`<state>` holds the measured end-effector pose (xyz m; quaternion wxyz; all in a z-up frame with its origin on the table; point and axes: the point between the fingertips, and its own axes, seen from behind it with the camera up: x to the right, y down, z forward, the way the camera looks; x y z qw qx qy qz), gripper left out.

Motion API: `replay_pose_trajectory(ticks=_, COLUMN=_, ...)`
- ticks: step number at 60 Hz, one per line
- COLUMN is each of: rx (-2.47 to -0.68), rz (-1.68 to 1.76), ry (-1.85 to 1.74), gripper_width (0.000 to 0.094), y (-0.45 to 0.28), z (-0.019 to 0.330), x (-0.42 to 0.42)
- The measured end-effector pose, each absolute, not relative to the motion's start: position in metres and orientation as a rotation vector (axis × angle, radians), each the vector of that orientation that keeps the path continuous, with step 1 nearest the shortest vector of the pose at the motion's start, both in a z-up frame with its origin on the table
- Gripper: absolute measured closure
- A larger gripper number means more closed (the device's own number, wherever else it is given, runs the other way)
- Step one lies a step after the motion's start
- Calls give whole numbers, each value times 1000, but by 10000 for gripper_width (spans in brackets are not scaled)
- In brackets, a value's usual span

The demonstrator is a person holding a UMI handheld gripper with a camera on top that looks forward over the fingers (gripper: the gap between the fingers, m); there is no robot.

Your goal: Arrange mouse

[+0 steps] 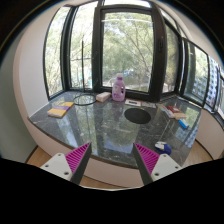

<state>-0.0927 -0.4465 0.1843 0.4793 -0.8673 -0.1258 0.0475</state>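
A glass table (100, 125) stands in a bay window, well beyond my gripper (113, 162). A round black mat (137, 115) lies right of the table's middle. A small white object (102, 97), possibly the mouse, sits near the far edge beside a purple bottle (118, 90). My fingers, with magenta pads (78, 158), are spread wide apart with nothing between them. They hang in front of the table's near edge.
A yellow sponge (58, 112) and a pink-orange item (86, 99) lie on the table's left part. Several small items (178, 118) sit at the right, and a blue thing (163, 147) lies by the near right edge. Windows surround the table.
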Motion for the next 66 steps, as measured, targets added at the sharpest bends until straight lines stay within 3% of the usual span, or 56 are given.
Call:
replay_pose_trajectory(ticks=7, rx=-2165, rz=99, ry=-270, gripper_width=92, y=-453, z=165, x=-71)
replay_pose_trajectory(ticks=17, rx=-2264, rz=39, ry=-177, gripper_width=91, y=-450, z=105, x=19)
replay_pose_trajectory(ticks=36, rx=-2256, rz=-102, ry=-1, gripper_width=86, y=-374, z=42, x=171)
replay_pose_trajectory(ticks=53, rx=-2267, rz=-24, ry=-58, gripper_width=85, y=-296, z=-4, x=188)
replay_pose_trajectory(ticks=66, rx=-2245, rz=-30, ry=-25, gripper_width=85, y=-254, z=-8, x=204)
